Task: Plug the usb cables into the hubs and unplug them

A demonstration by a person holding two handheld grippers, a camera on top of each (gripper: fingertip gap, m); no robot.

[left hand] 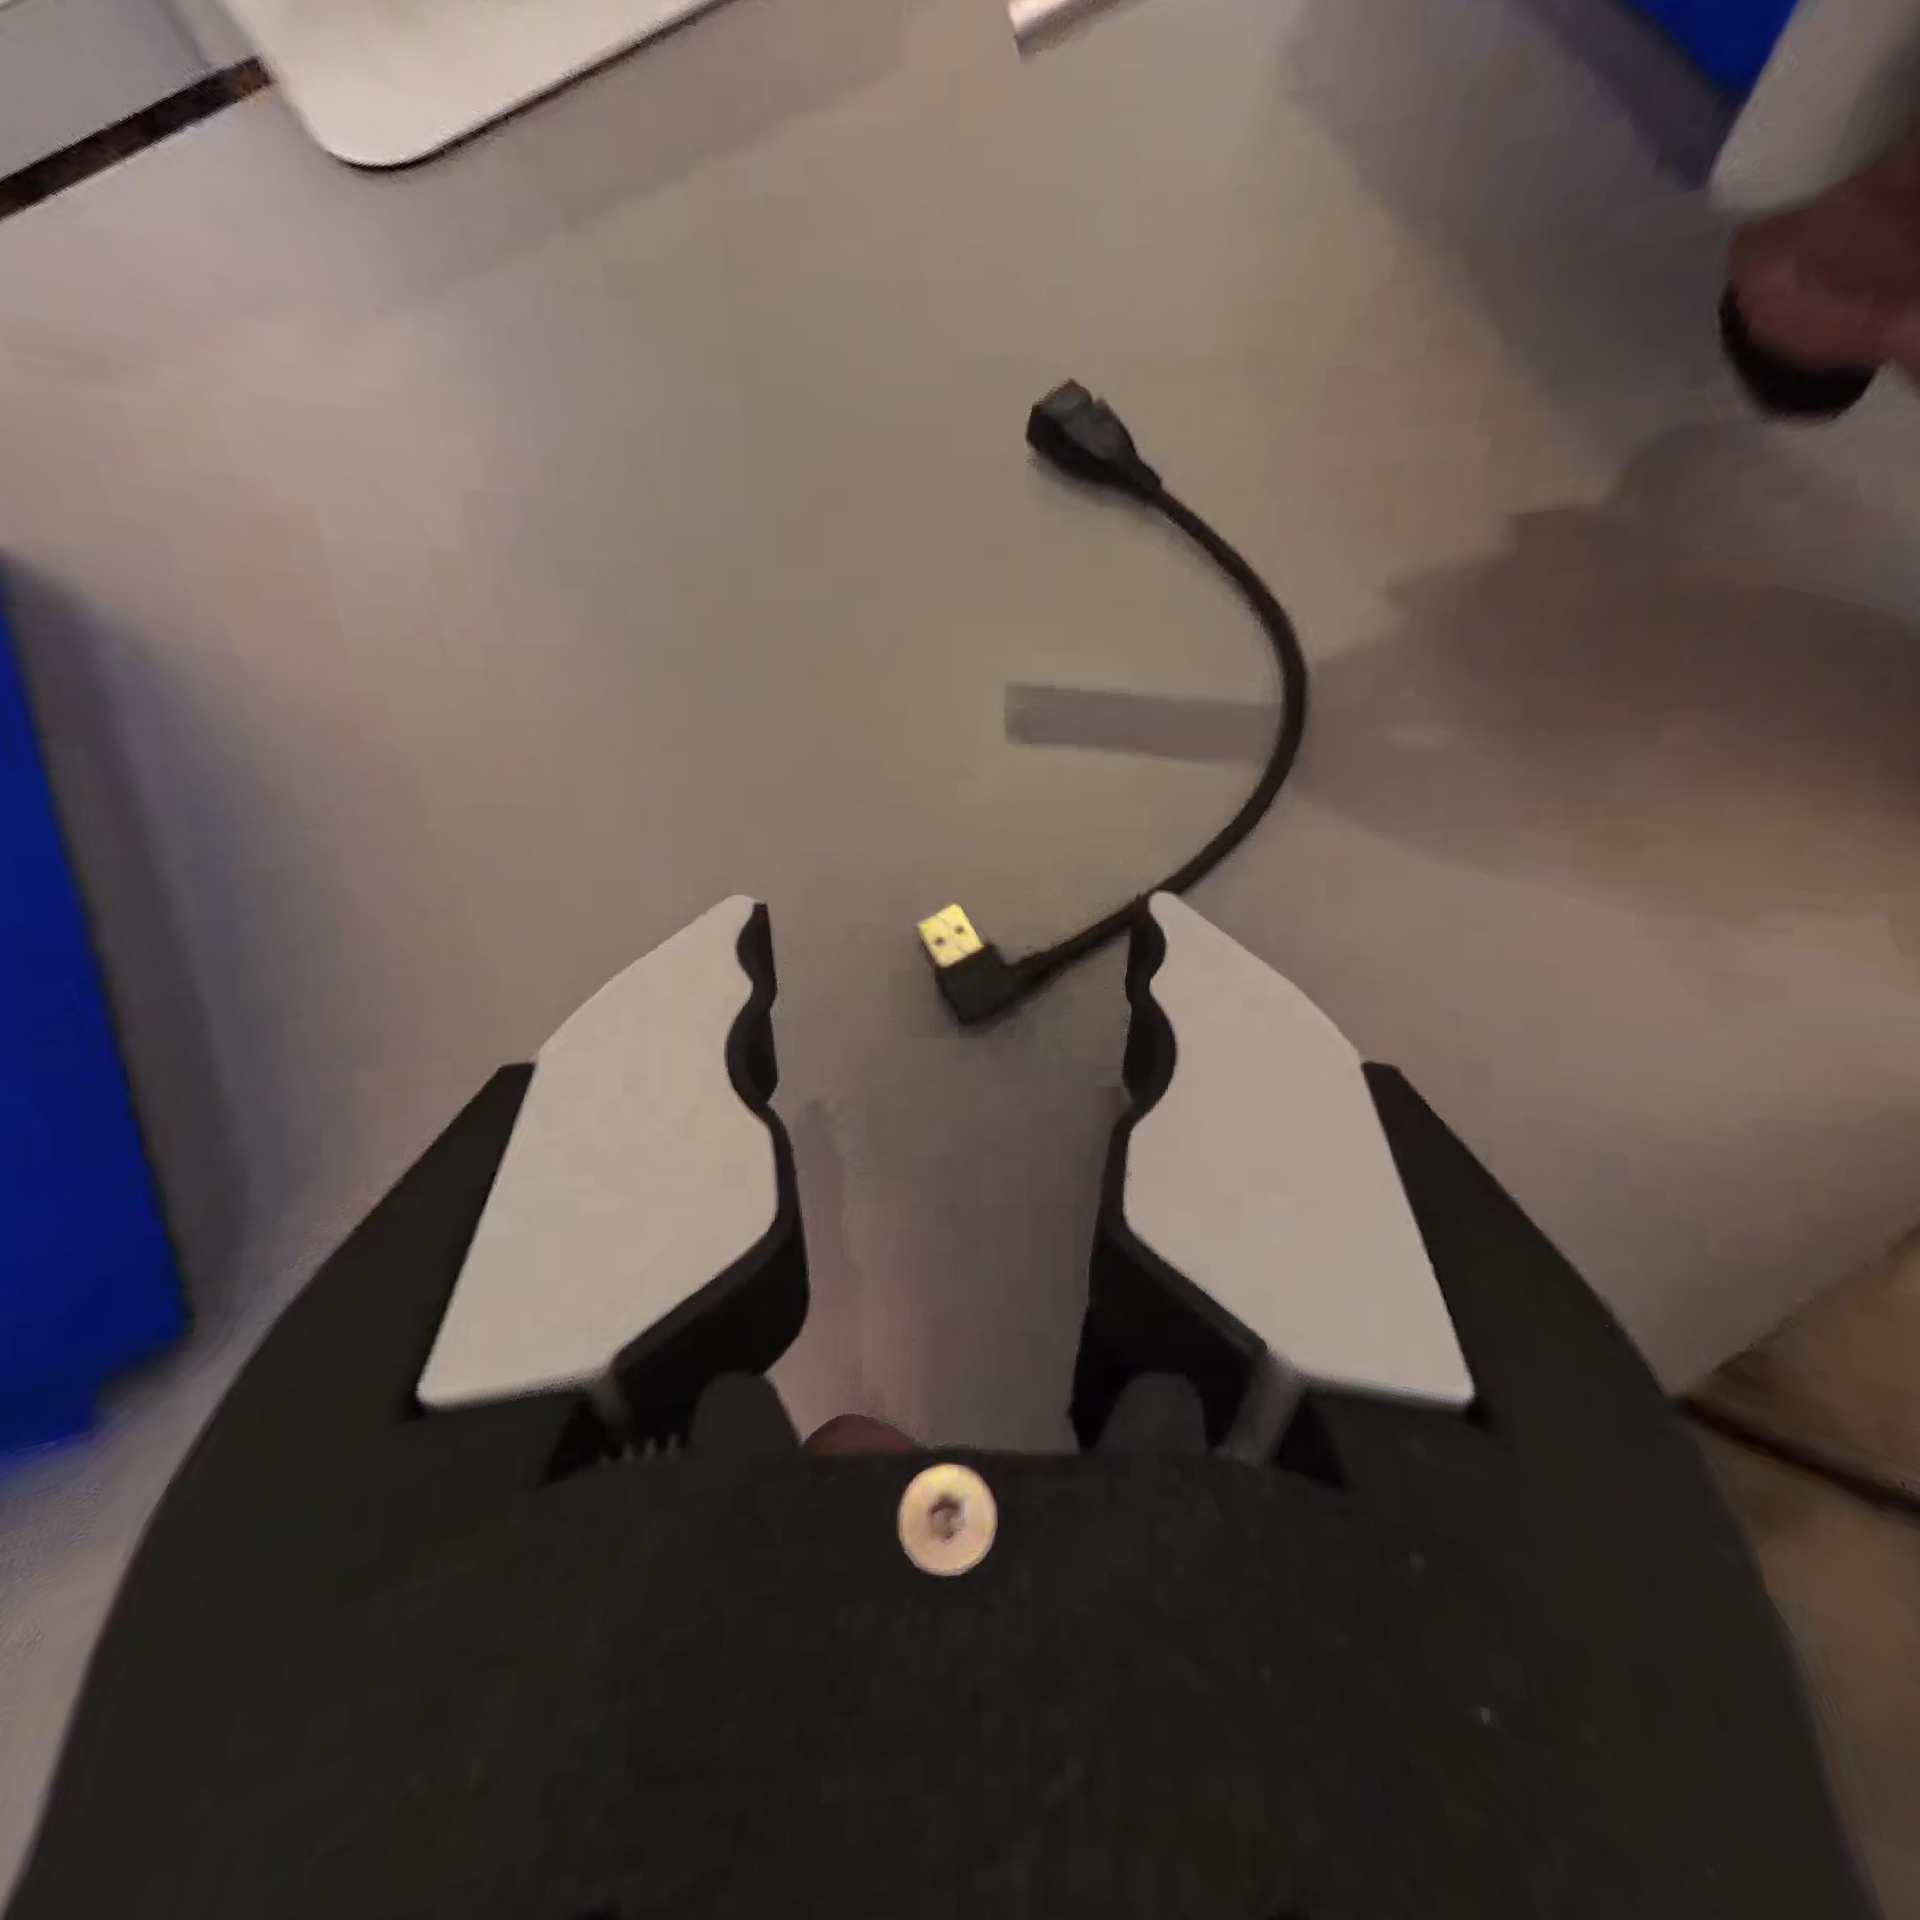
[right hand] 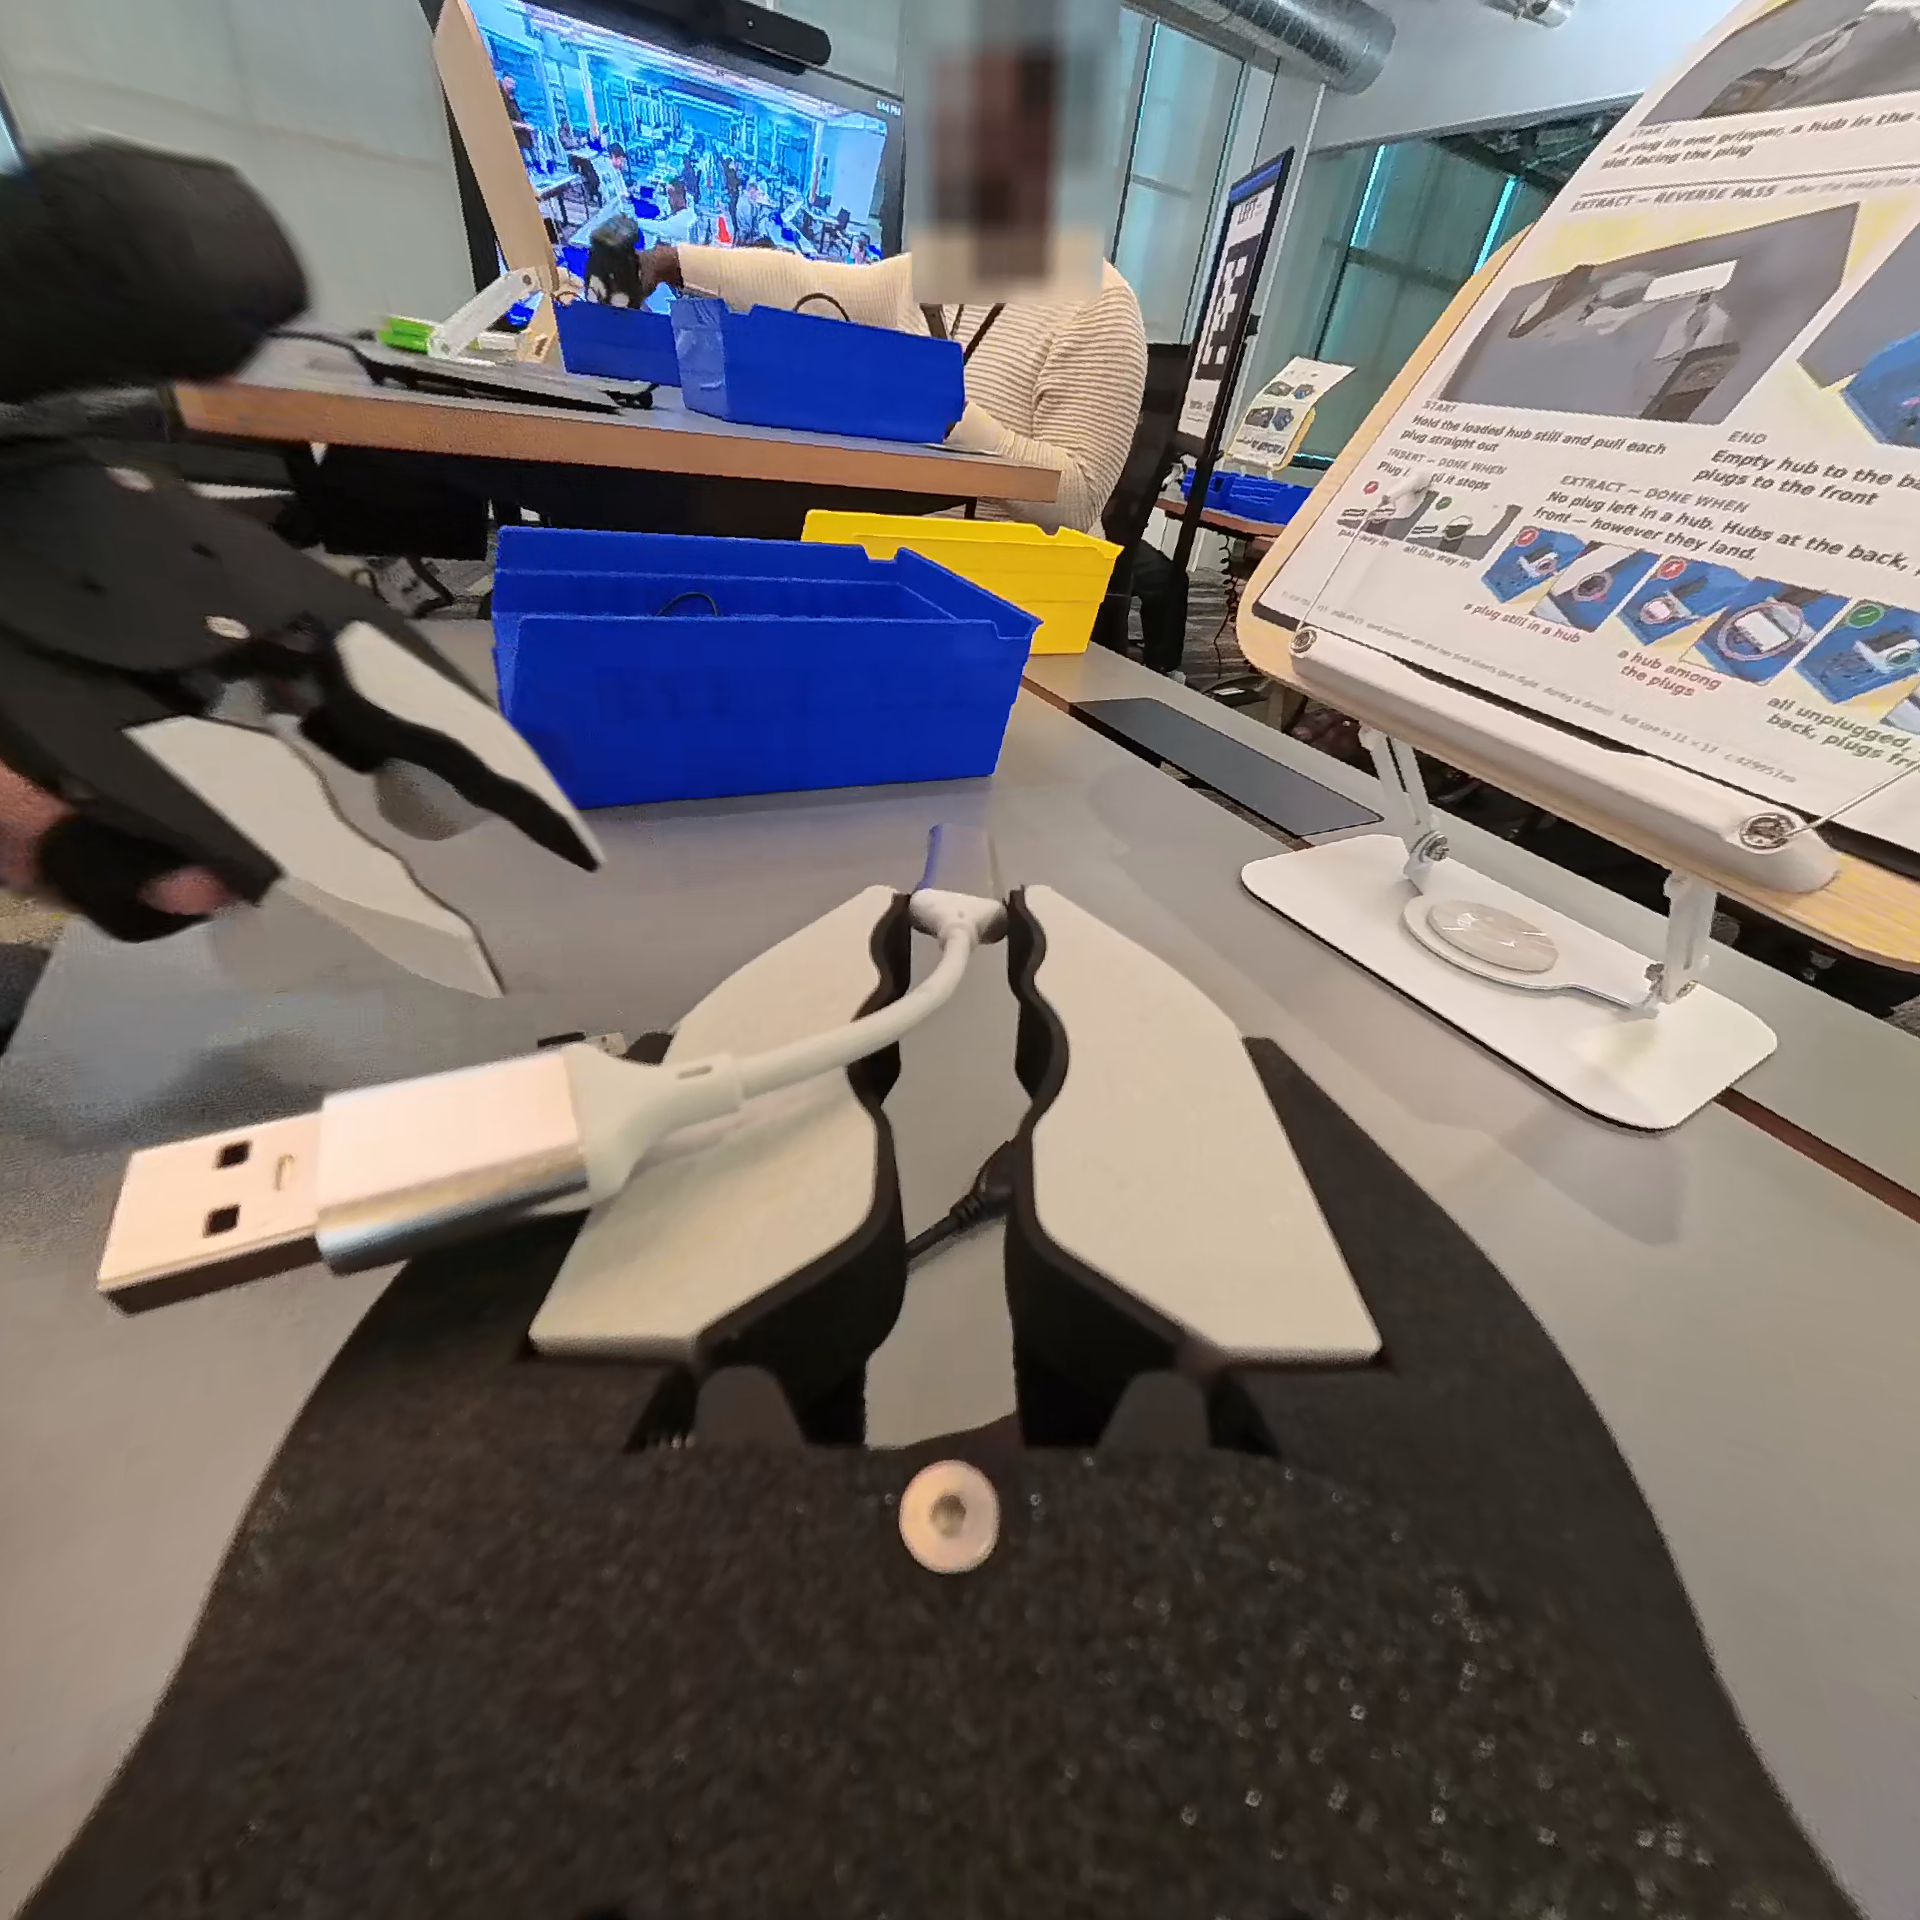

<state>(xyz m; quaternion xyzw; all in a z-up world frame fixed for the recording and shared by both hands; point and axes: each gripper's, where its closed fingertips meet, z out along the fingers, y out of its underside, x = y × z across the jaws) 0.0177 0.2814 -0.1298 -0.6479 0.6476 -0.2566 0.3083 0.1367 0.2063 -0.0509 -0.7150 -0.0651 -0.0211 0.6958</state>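
In the left wrist view, a short black USB cable (left hand: 1283, 665) lies curved on the grey table. Its gold angled plug (left hand: 951, 940) is just ahead of and between my fingertips, and its black socket end (left hand: 1081, 426) lies farther off. My left gripper (left hand: 951, 914) is open and empty above the plug; it also shows in the right wrist view (right hand: 540, 925), open and blurred. My right gripper (right hand: 958, 914) is shut on one end of a short white cable (right hand: 831, 1060). The cable's silver USB-A plug (right hand: 343, 1174) hangs free to the left.
A blue bin (right hand: 748, 696) stands behind the work area with a yellow bin (right hand: 987, 571) beyond it. A white stand (right hand: 1507, 966) holding an instruction sheet is at the right. A person sits at the table behind. A grey tape strip (left hand: 1122, 717) is on the table. Tip to tip, the grippers are about 15 centimeters apart.
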